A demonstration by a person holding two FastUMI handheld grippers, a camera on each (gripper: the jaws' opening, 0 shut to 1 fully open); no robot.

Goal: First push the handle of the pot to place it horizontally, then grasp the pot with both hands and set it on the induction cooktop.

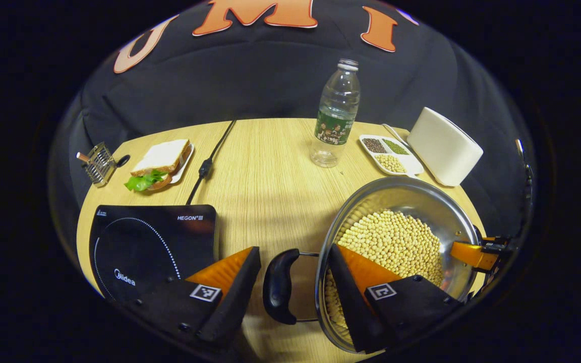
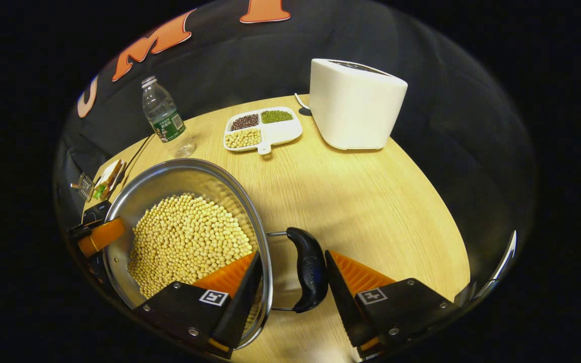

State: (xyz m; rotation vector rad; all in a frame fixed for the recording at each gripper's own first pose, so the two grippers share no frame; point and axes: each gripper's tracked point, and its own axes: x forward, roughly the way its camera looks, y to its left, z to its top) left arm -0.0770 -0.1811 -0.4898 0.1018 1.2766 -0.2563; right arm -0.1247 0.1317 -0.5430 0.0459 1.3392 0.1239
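Your left gripper [image 1: 293, 282] stands wide open around the pot's left handle [image 1: 279, 286], one finger on each side and neither pressing on it; its inner finger reaches over the rim, above the soybeans [image 1: 396, 242]. Your right gripper [image 2: 293, 282] is spread the same way about the right handle [image 2: 309, 268], fingers apart from it, one of them over the pot's edge.

In the left gripper view the steel pot [image 1: 424, 199] sits on the wooden table [image 1: 270, 171] at about 4 o'clock from the table's middle, with the other gripper's tip showing at its far rim at 3 o'clock. The induction cooktop [image 1: 149, 242] lies flat at 8 o'clock, well apart from the pot, its black cable [image 1: 210, 161] running off toward 12. Neither handle is off the table side; the pot rests on the wood, not on the cooktop.

Beyond, a sandwich on a small plate [image 1: 162, 164] sits at 10 o'clock with a small wire rack [image 1: 98, 162] just beside it. A water bottle [image 1: 336, 116] stands upright at 1 o'clock, near a divided dish of beans [image 1: 391, 154] and a white toaster [image 1: 444, 146] at 2 o'clock.

In the right gripper view the pot is at 8 o'clock and the toaster at 12
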